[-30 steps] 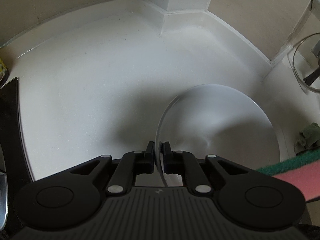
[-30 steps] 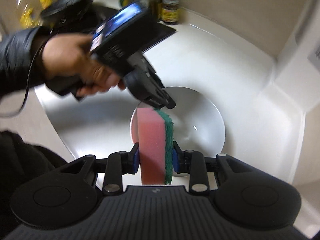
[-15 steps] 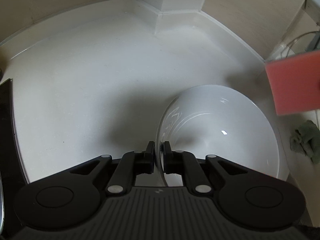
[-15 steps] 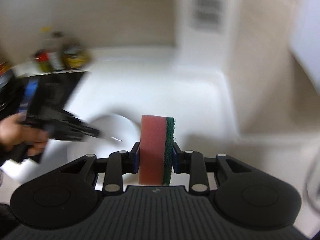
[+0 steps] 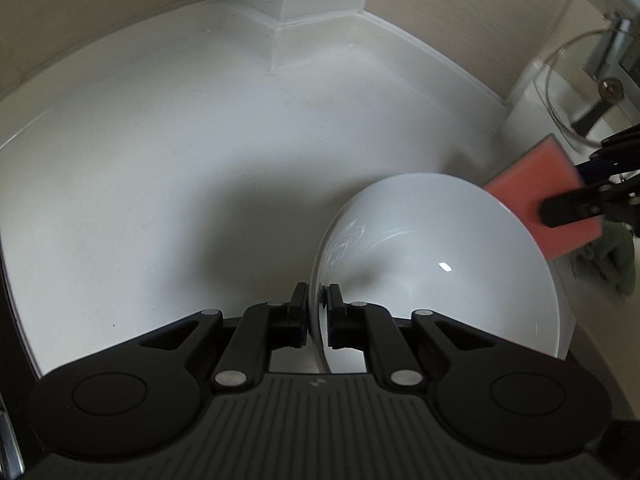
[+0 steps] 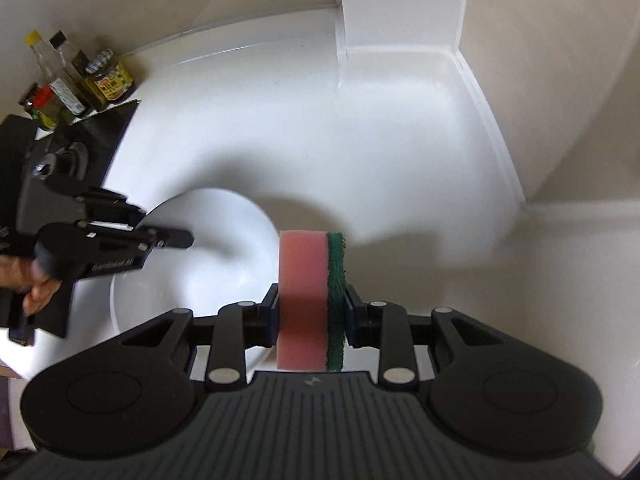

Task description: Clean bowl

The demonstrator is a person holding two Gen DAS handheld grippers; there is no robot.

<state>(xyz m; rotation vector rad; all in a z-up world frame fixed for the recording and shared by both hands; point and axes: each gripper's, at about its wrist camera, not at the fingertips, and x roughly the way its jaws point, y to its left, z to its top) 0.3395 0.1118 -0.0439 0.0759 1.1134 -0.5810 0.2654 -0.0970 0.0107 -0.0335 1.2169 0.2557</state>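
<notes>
A white bowl [image 5: 436, 276] rests on the white counter, with faint smear marks on its inner wall. My left gripper [image 5: 319, 300] is shut on the bowl's near rim, one finger inside and one outside. The bowl also shows in the right wrist view [image 6: 208, 256], with the left gripper [image 6: 176, 239] on its left rim. My right gripper [image 6: 311, 304] is shut on a pink sponge with a green scouring side [image 6: 310, 300]. The sponge [image 5: 540, 212] hangs at the bowl's far right rim in the left wrist view.
The white counter [image 5: 160, 168] runs back to a beige wall with a boxed white corner [image 6: 400, 4]. Several bottles and jars [image 6: 76, 80] stand at the far left beside a black stovetop [image 6: 100, 136]. A green cloth [image 5: 612, 256] and a glass lid [image 5: 580, 80] lie at the right.
The right gripper swung the sponge out of the bowl, away to the right, and has now come back beside the bowl's right rim. The left gripper kept hold of the rim.
</notes>
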